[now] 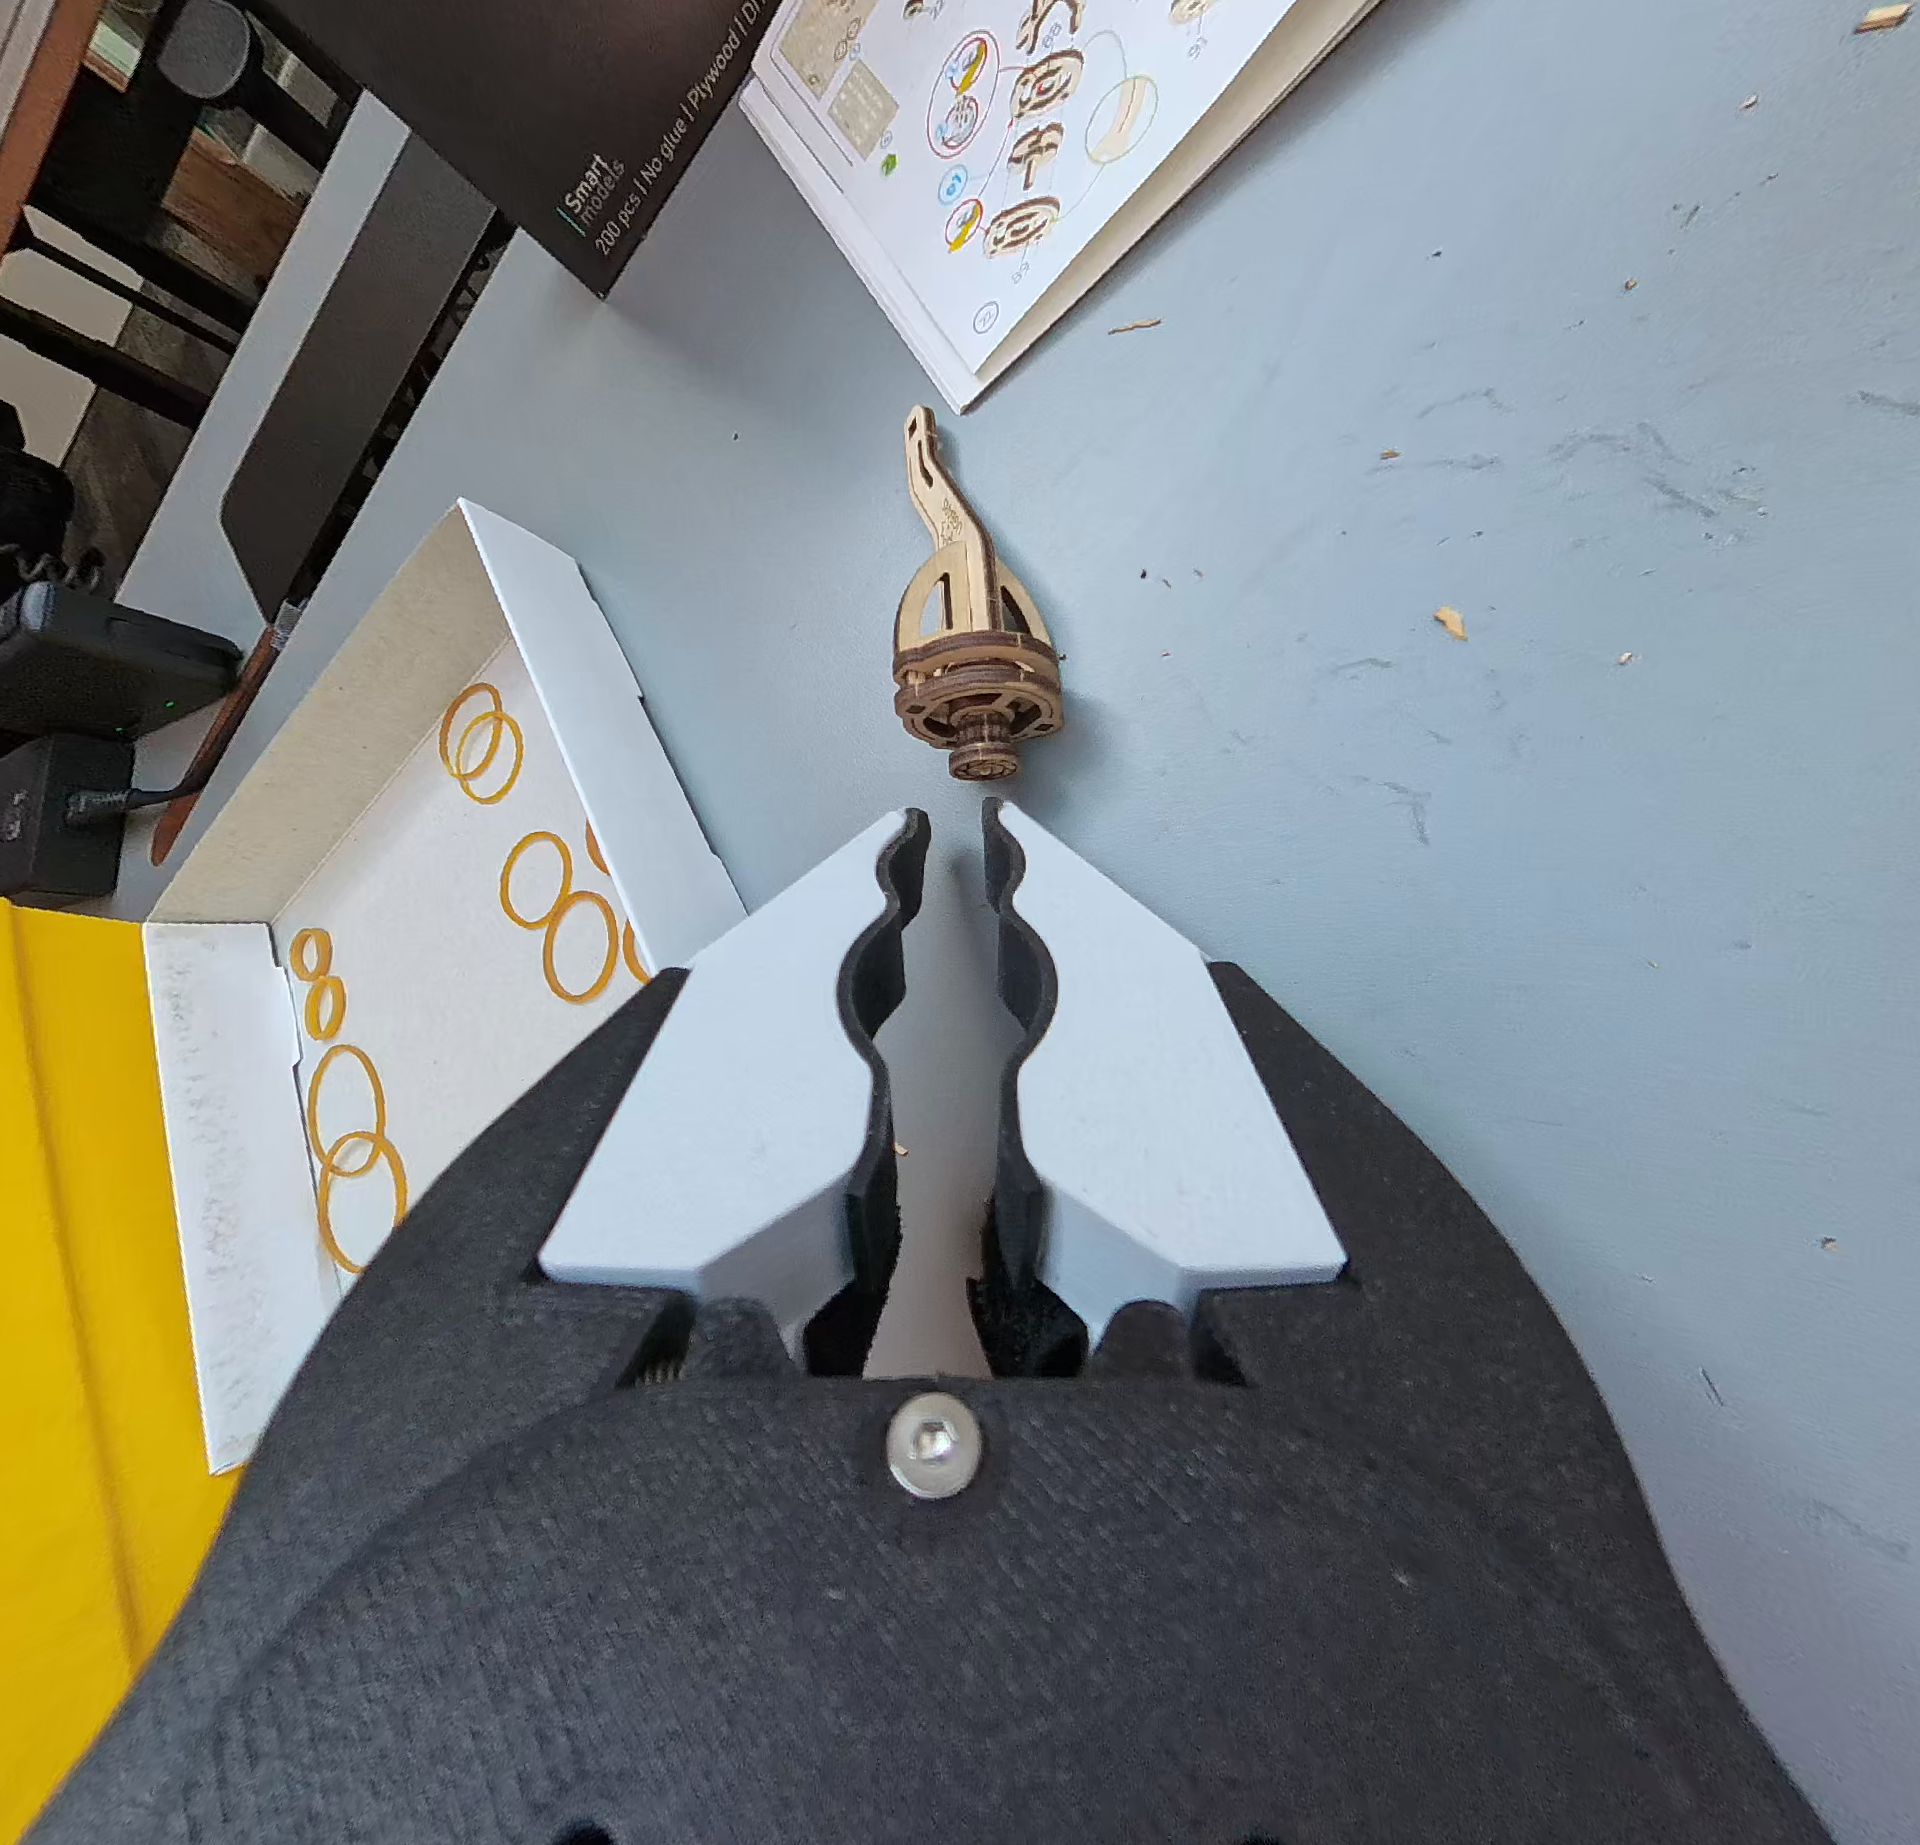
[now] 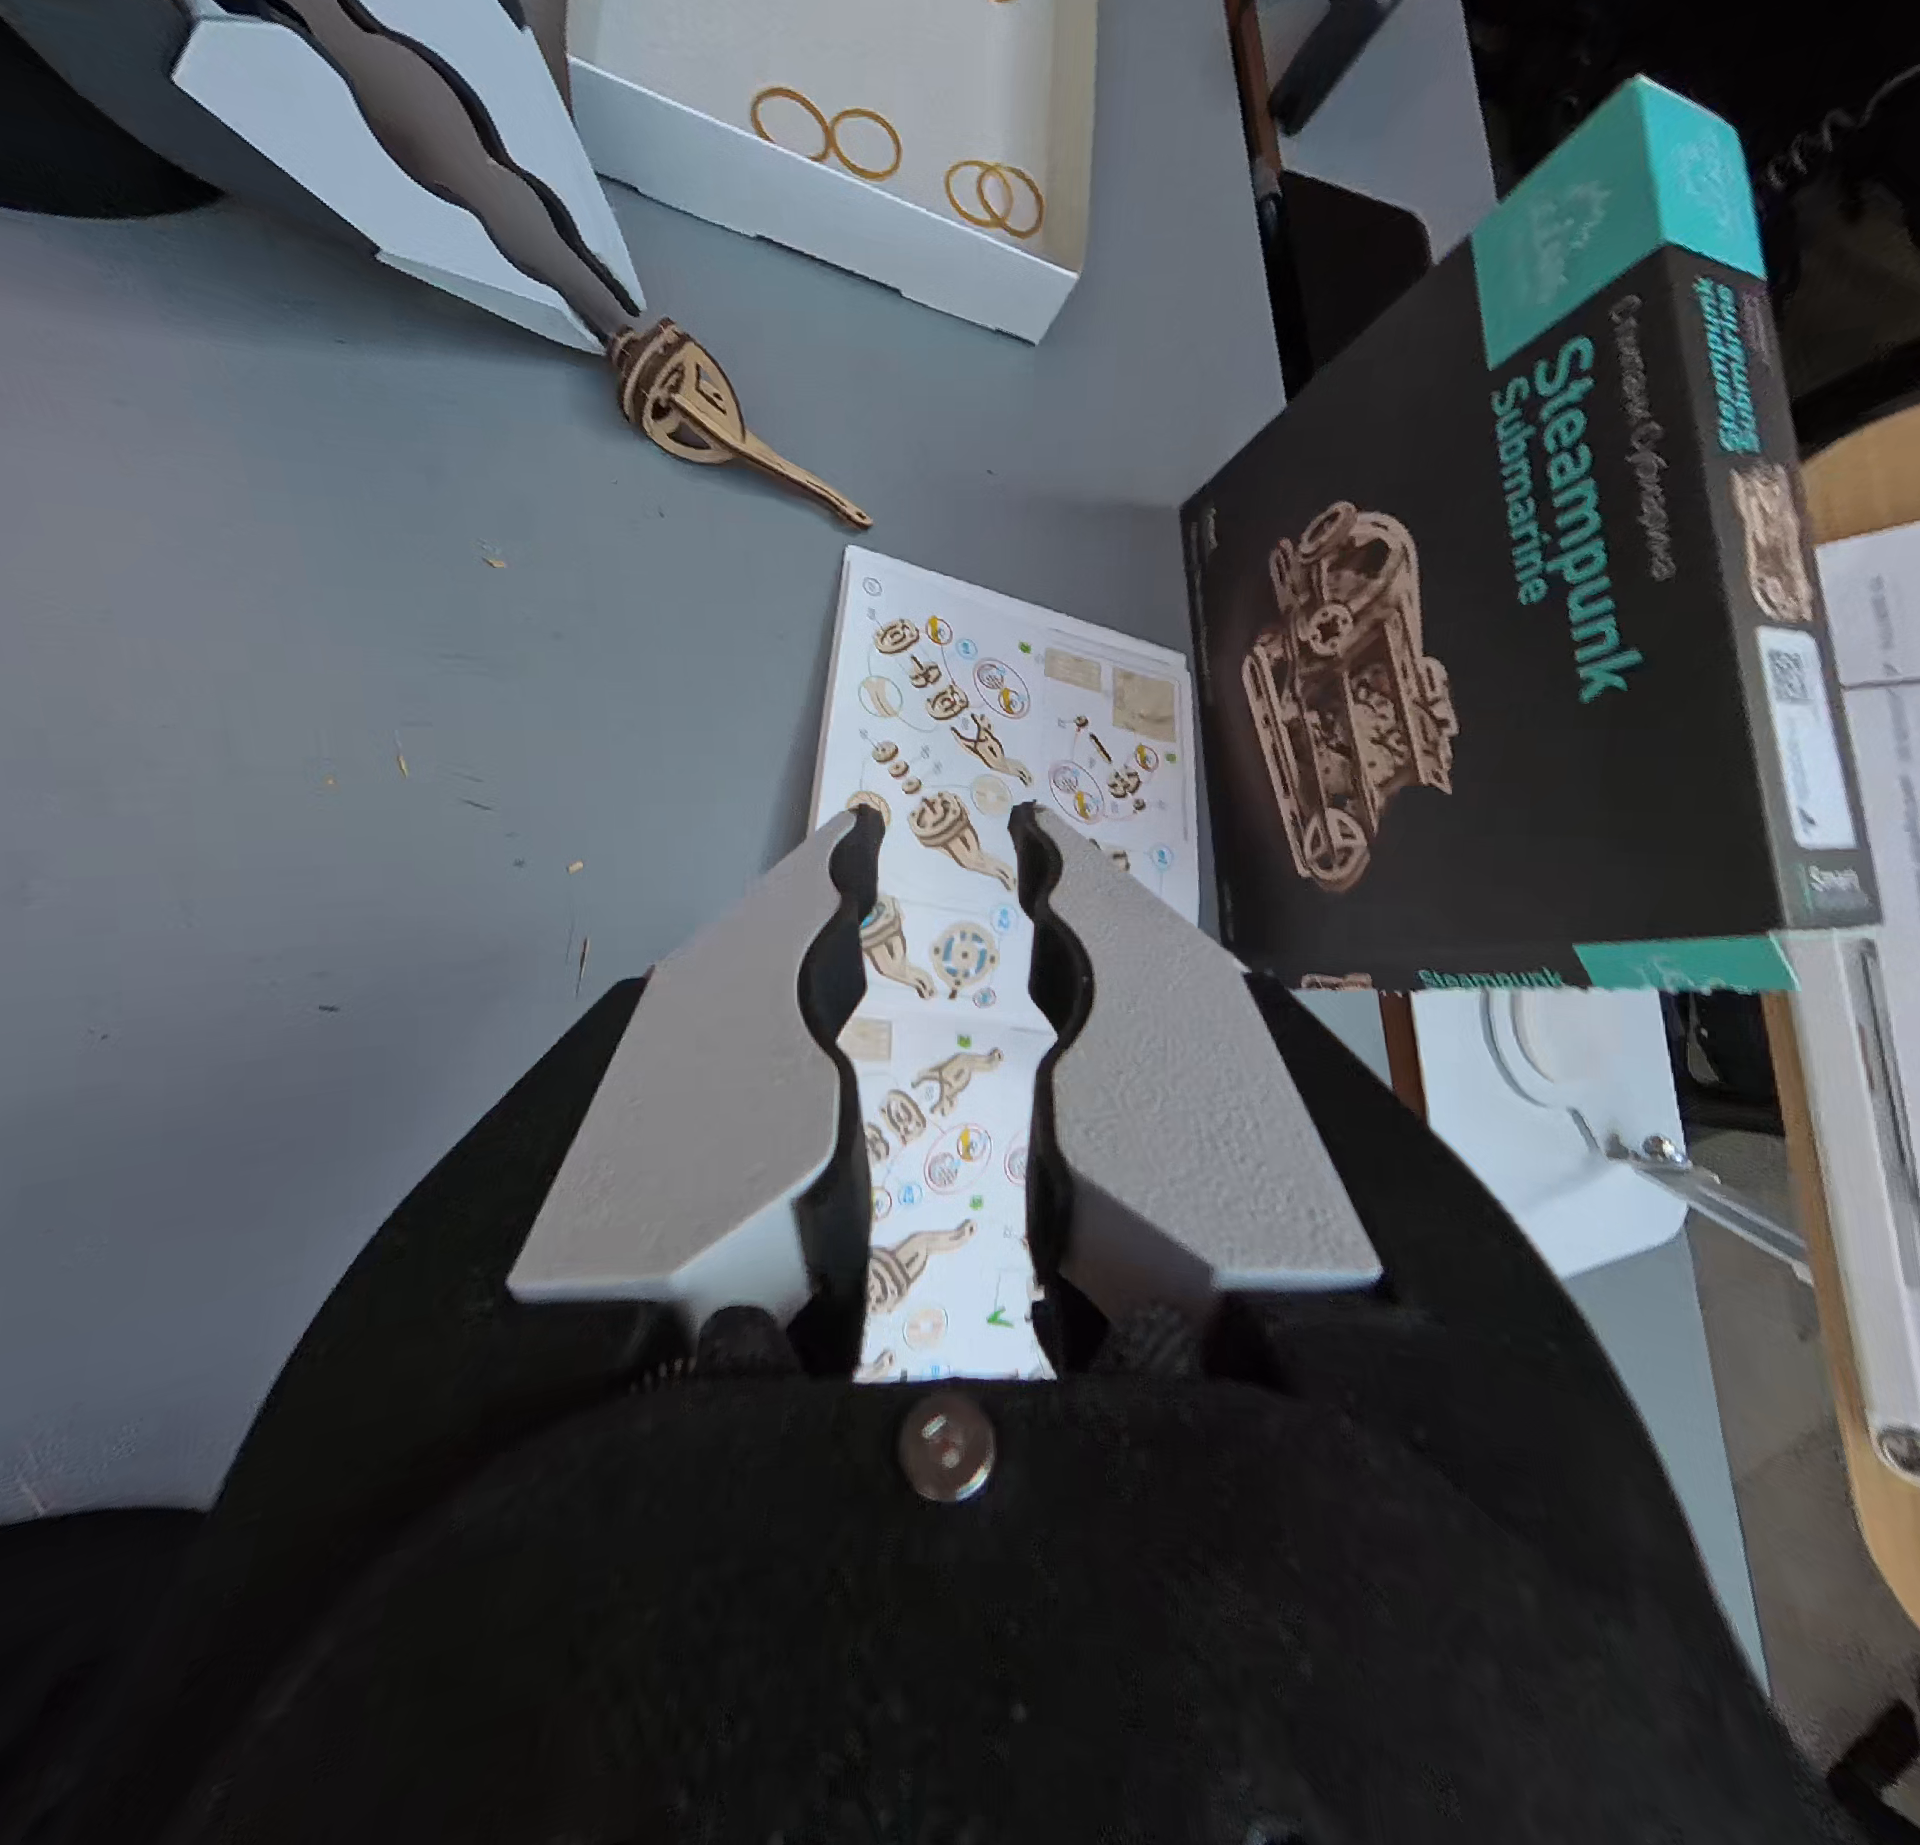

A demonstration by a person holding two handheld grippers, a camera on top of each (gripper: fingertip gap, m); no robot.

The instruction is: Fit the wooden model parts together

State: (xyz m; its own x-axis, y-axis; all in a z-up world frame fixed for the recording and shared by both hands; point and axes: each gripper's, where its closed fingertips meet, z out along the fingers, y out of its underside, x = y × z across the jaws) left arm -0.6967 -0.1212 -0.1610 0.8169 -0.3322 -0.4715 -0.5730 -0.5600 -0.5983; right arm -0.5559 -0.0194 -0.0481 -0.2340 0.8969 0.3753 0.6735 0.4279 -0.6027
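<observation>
A small wooden model assembly [image 1: 971,642], a round layered hub with a curved arm, lies on the grey table just beyond my left gripper [image 1: 956,821]. The left jaws stand a narrow gap apart and hold nothing. In the right wrist view the same assembly [image 2: 691,413] lies at the tip of the left gripper [image 2: 608,325]. My right gripper [image 2: 945,813] is open and empty, hovering above the open instruction booklet [image 2: 997,715].
A white tray [image 1: 613,673] with several yellow rubber bands [image 1: 483,741] stands left of the left gripper. The dark model box [image 2: 1507,652] stands right of the booklet. Wood chips [image 1: 1449,621] are scattered on the table. A yellow surface [image 1: 73,1276] lies at far left. About 20 cm separates my left fingertips from my right.
</observation>
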